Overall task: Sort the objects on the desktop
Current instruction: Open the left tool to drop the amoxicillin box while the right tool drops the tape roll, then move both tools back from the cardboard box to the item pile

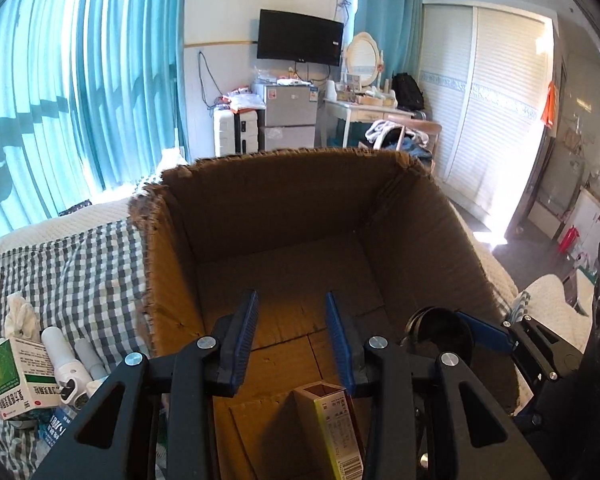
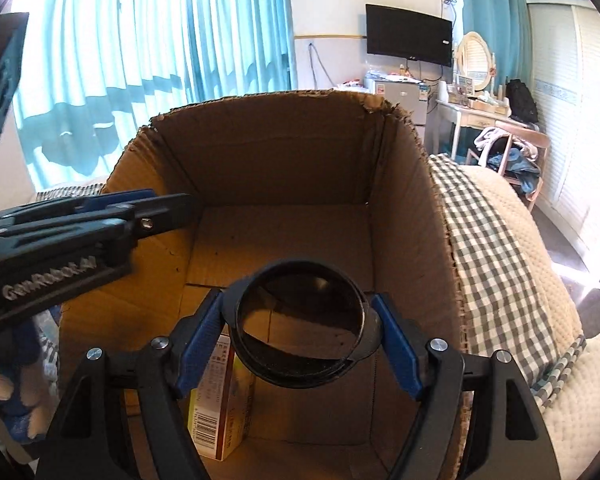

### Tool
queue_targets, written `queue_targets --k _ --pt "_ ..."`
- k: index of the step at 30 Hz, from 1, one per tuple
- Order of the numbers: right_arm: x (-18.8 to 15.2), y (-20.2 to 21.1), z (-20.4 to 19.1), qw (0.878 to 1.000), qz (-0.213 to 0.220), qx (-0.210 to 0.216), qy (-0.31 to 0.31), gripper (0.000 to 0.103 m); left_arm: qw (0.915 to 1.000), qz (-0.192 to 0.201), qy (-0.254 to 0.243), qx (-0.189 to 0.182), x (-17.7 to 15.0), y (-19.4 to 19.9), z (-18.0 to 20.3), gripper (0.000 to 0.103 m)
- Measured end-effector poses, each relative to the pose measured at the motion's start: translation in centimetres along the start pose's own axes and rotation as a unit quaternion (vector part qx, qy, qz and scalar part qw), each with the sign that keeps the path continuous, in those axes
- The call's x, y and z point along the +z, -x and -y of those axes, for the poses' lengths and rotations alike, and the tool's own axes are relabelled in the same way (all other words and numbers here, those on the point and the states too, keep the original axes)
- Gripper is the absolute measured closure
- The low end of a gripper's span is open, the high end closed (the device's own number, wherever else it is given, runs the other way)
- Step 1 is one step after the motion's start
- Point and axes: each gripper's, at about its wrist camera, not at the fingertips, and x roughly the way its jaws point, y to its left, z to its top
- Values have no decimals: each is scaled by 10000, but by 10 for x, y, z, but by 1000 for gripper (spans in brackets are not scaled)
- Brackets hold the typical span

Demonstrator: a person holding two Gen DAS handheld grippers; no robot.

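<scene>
While over cardboard box [image 2: 404, 216], black ring [image 2: 300, 322] between right tool [image 2: 298, 344] pads

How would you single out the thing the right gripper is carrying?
Find the open brown cardboard box on the checked bedcover. Over its floor, the right gripper clamps a black round ring between its blue pads. Unlike the yellow rectangular carton lying below, it is circular and see-through in the middle.

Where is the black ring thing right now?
In the right wrist view the black ring sits between the right tool's blue fingers, held over the open cardboard box, above the yellow carton lying inside.
</scene>
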Motion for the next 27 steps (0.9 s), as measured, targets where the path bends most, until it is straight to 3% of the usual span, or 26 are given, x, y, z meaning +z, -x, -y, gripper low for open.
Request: queue_targets --k 3,5,9,11,15,17,23,25,27 --pt "3 10 -1 9999 168 23 -33 19 9999 127 74 28 1 14 -4 55" --pt "6 17 -2 9996 257 88 -74 18 9996 241 136 83 2 23 -8 35" --pt "11 28 -7 9990 408 129 -116 18 9983 412 385 117 2 43 -19 26" --pt "14 35 -11 9987 490 106 -94 16 9976 473 454 199 2 53 -24 12" --pt "20 55 -12 9966 781 123 -219 12 9966 558 524 313 4 76 -31 8" --pt "24 66 -11 9947 951 69 -371 12 9955 663 535 425 5 89 -34 0" --pt "34 100 -19 9872 1523 -95 -471 4 9893 1077 461 868 5 126 -38 0" --pt "36 113 -23 9818 1777 -405 -538 0 9893 1127 335 861 6 138 -37 0" --pt "38 122 -28 9759 1863 -1010 -528 0 9878 1187 285 966 5 148 -39 0"
